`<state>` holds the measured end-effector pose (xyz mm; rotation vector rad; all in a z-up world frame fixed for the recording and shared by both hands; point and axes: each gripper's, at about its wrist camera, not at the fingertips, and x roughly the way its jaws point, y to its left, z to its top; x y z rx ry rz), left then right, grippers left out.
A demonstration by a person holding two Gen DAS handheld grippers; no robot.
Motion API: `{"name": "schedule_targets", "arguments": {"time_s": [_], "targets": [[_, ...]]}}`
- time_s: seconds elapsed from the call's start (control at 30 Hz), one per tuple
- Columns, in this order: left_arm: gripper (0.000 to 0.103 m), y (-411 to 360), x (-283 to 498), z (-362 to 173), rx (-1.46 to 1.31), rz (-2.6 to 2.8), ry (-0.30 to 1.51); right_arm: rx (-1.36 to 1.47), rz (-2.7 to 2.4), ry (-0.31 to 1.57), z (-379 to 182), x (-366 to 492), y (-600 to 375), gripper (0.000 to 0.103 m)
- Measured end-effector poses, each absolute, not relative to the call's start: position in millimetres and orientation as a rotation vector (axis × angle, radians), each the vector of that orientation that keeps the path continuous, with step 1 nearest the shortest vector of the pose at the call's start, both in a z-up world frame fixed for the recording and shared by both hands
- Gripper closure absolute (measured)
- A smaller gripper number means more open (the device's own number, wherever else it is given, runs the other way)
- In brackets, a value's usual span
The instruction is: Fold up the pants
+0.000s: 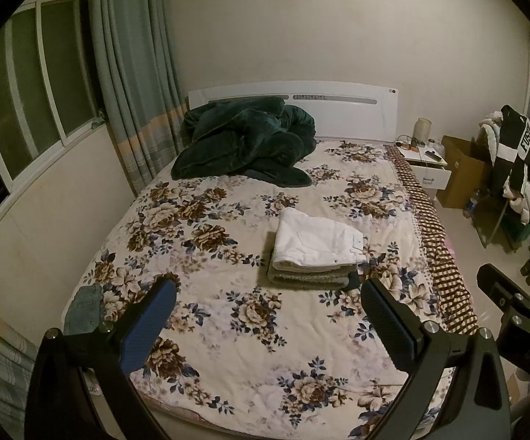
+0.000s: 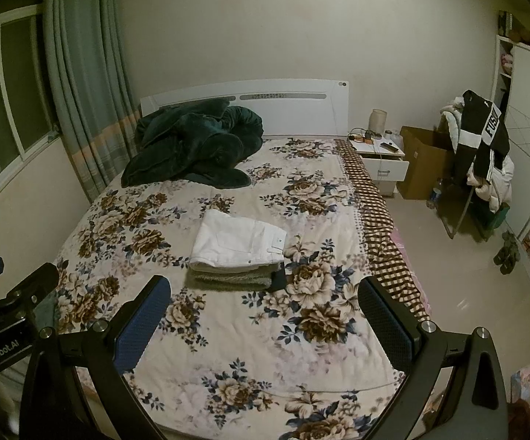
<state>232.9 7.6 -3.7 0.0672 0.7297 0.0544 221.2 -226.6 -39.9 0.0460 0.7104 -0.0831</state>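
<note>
Left wrist view.
- Left gripper (image 1: pixel 267 295): 2 fingers spread wide, nothing between them, raised over the near end of the bed (image 1: pixel 228 366).
- Blue finger pad (image 1: pixel 151 326): on the left-hand finger; the other pad is dark.
- White pants (image 1: pixel 318 242): folded into a flat rectangle, lying on top of the stack (image 1: pixel 310 275), right of the bed's middle, well beyond the fingertips.
- Stack: a grey-green folded layer under the pants, a dark piece showing at its near right corner.
- Dark green blanket (image 1: pixel 245 141): bunched at the head of the bed, against the white headboard (image 1: pixel 338 106).
- Denim piece (image 1: pixel 83 308): at the bed's left edge, near the left-hand finger.
- Nightstand (image 1: pixel 428 167): right of the bed's head, drawer pulled out, small items on top.
- Right gripper (image 1: pixel 503 300): part of its black frame visible right of the bed; finger spacing cannot be told here.

Right wrist view.
- Right gripper (image 2: pixel 265 293): 2 fingers spread wide, empty, above the foot of the bed (image 2: pixel 228 359).
- White pants (image 2: pixel 237 242): folded, on the stack (image 2: pixel 234 277) near the bed's middle, beyond the fingertips.
- Dark green blanket (image 2: pixel 191 146): at the bed's head, left side.
- Nightstand (image 2: pixel 382 161): right of the bed's head.
- Cardboard box (image 2: pixel 422 161): right of the bed, just past the nightstand.
- Clothes rack (image 2: pixel 481 146): further right of the bed, draped with black-and-white garments.
- Left gripper (image 2: pixel 15 293): frame visible left of the bed's foot.
</note>
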Motion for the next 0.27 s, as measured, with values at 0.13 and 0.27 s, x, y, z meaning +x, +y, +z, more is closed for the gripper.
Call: {"name": "schedule_targets", "arguments": {"time_s": [0.13,0.27], "targets": [[0.0,8.2,232.7,-3.2,0.065,0.053,0.733,0.048,-0.081,0.713,-40.6,221.8,-225.9,0.0],[0.0,8.0,231.2,-4.8,0.06,0.051,0.725,0.046,-0.076,0.719,-41.3,222.0,-225.7,0.0]]}}
